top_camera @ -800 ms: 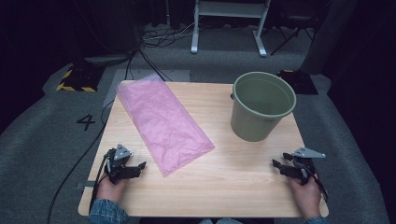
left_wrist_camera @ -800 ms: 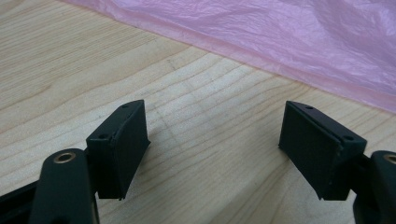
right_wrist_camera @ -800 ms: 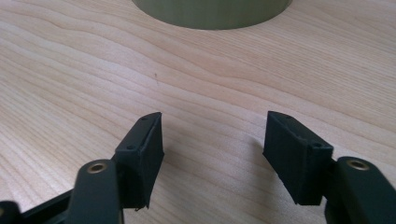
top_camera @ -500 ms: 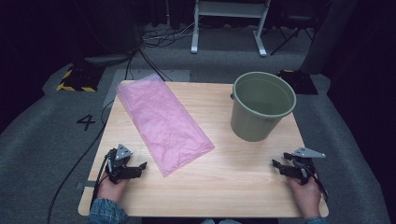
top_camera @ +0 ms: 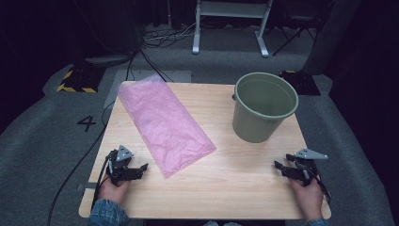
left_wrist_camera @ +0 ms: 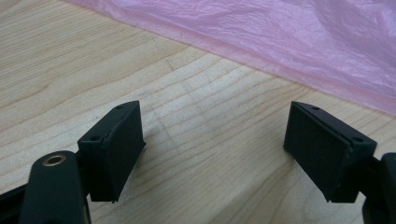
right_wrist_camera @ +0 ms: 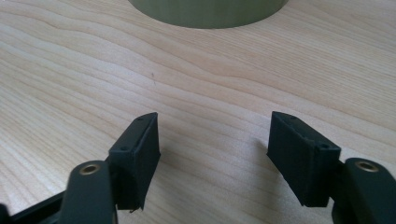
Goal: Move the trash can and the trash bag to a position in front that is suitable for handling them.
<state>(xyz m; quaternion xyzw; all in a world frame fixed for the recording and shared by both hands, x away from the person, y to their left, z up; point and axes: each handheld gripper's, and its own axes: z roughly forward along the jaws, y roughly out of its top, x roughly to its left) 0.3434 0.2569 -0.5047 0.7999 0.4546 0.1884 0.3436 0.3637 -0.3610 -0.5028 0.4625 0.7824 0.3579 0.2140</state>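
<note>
- Right now the pink plastic bag [top_camera: 164, 125] is lying flat on the wooden table [top_camera: 226, 188], its long axis running diagonally from the far left corner toward the near middle.
- Taking the bag as landmark, the left gripper [top_camera: 139, 168] is sitting just off its near corner, to the left and nearer the person; in the left gripper view the bag's edge [left_wrist_camera: 280, 56] is lying ahead of the jaws and to their right.
- Its jaws are standing wide apart with nothing but bare wood between them.
- The right gripper [top_camera: 278, 166] is resting well apart from the bag, out to its right at the table's near right side, with the green bucket [top_camera: 263, 110] standing beyond it.
- Its jaws are likewise gaping open and gripping nothing.
- Judging by this, the left hand is the nearer one for taking the bag's near corner.
- On the floor left of the bag, a "4" [top_camera: 86, 123] is showing; no brand or label is readable on bag or bucket.
</note>
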